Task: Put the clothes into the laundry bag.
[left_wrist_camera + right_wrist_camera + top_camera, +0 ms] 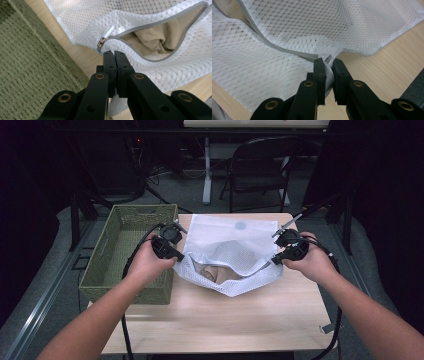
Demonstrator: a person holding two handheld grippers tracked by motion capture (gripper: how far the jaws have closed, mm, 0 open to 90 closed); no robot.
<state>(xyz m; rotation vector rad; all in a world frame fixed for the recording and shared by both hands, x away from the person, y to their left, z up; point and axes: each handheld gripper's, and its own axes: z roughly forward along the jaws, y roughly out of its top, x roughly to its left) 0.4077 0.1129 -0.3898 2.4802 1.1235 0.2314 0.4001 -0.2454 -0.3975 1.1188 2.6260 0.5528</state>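
Where black tools [114, 53] [327, 61] pinch: soft white diamond-mesh bag [235, 251], grey-edged opening.

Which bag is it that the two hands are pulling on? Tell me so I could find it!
Look at the wooden table; beside the green woven basket lies a white mesh laundry bag. It is the only white, see-through netted thing there, with a grey zipper edge hanging open and beige cloth inside.

Dark lab or studio, folding chair [260, 167], floor cables [150, 175], stand legs [206, 175]
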